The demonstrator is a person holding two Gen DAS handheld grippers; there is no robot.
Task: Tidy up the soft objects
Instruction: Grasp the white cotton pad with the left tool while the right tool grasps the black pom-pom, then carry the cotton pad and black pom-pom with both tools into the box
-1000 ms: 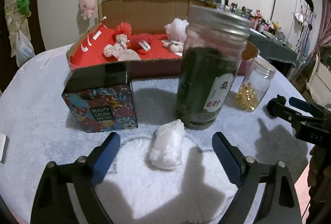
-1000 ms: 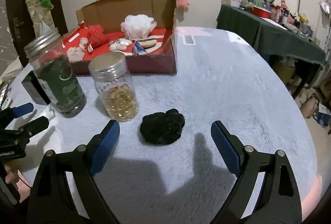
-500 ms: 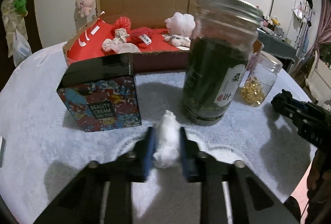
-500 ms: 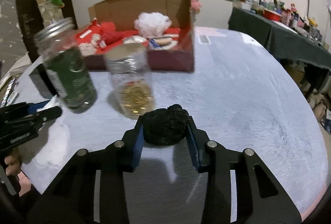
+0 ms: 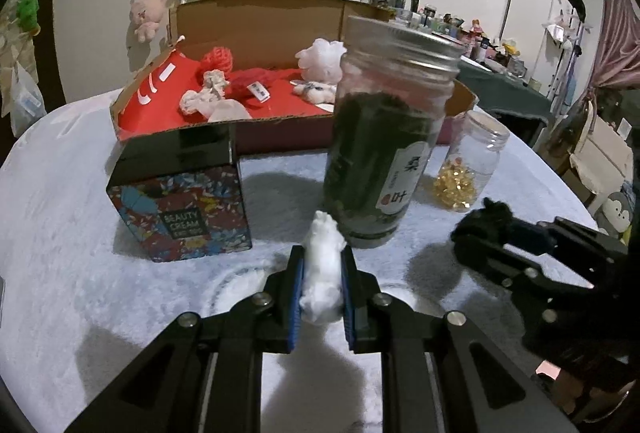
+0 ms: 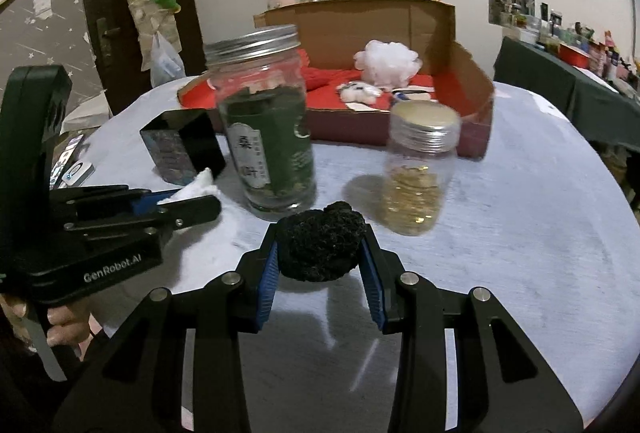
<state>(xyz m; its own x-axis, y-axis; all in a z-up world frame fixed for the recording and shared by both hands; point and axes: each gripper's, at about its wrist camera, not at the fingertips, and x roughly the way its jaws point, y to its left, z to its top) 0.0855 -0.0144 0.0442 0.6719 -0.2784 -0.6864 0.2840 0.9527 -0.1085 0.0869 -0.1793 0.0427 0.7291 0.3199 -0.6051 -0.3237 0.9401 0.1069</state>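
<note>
— So, why are both claws clamped?
— Each holds a soft piece: left gripper [image 5: 321,275] squeezes the white tuft [image 5: 322,265], right gripper [image 6: 321,260] the black pom-pom [image 6: 320,245] (jars skipped), likely bound for the cardboard box [image 5: 256,21] beyond.

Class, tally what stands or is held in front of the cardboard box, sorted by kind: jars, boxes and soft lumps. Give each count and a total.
Glass jars: 2, the tall jar of dark leaves and the small jar of gold beads
Printed boxes: 1, the beauty cream box
Soft lumps: 2, the white lump in the left gripper and the black lump in the right gripper
Total: 5
</note>
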